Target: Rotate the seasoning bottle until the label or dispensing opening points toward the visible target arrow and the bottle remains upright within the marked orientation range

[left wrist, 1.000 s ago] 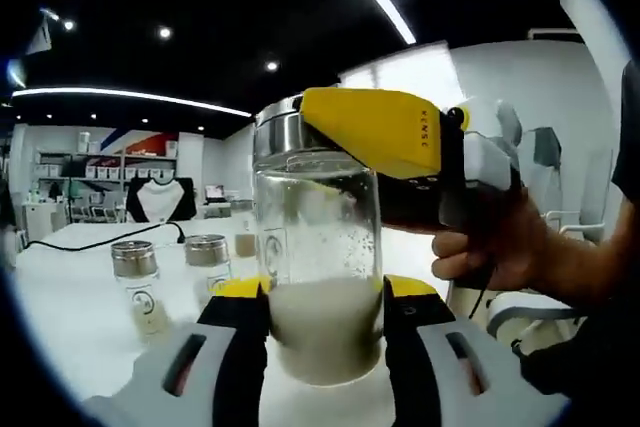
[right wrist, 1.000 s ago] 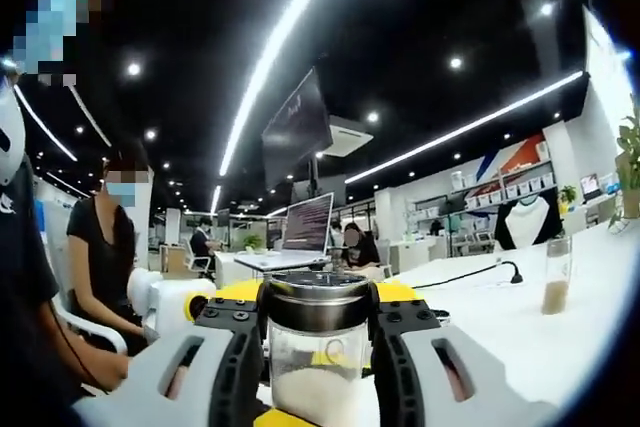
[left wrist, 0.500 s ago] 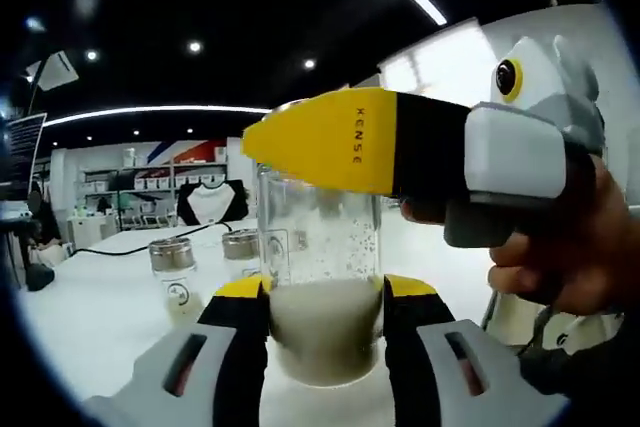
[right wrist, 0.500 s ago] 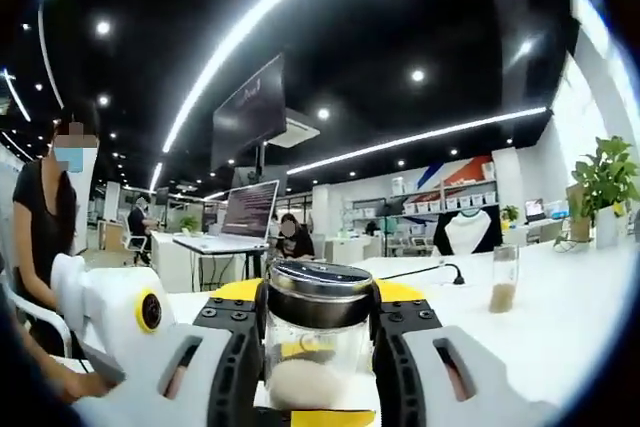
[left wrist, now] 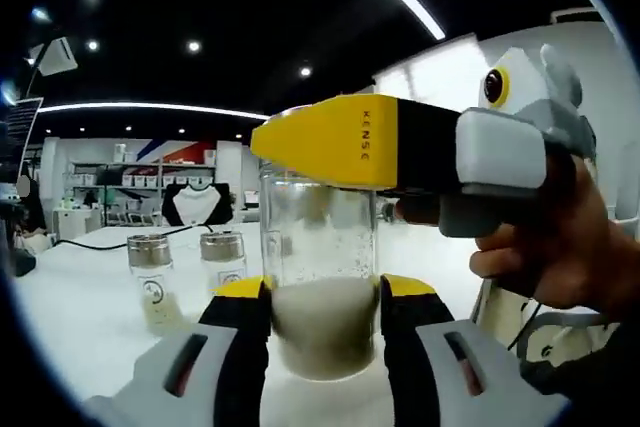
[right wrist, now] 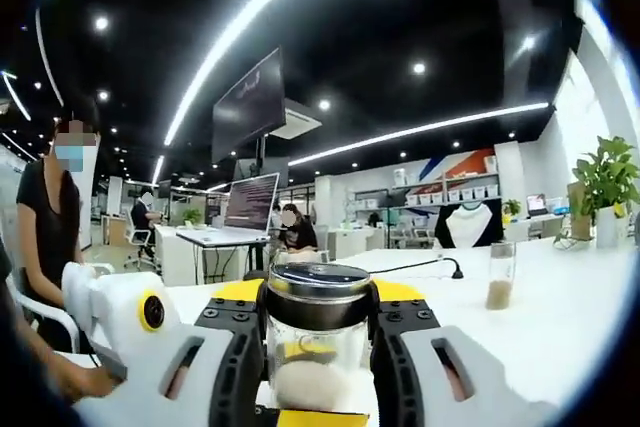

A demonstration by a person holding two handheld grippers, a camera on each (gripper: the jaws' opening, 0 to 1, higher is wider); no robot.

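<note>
Glass seasoning bottle [left wrist: 322,277] stands upright between my left gripper [left wrist: 322,319] jaws, which I've clamped on its powder-filled base, while my right gripper [right wrist: 318,322] pinches the metal lid [right wrist: 318,283], two spare shakers [left wrist: 150,282] off to the left.
</note>
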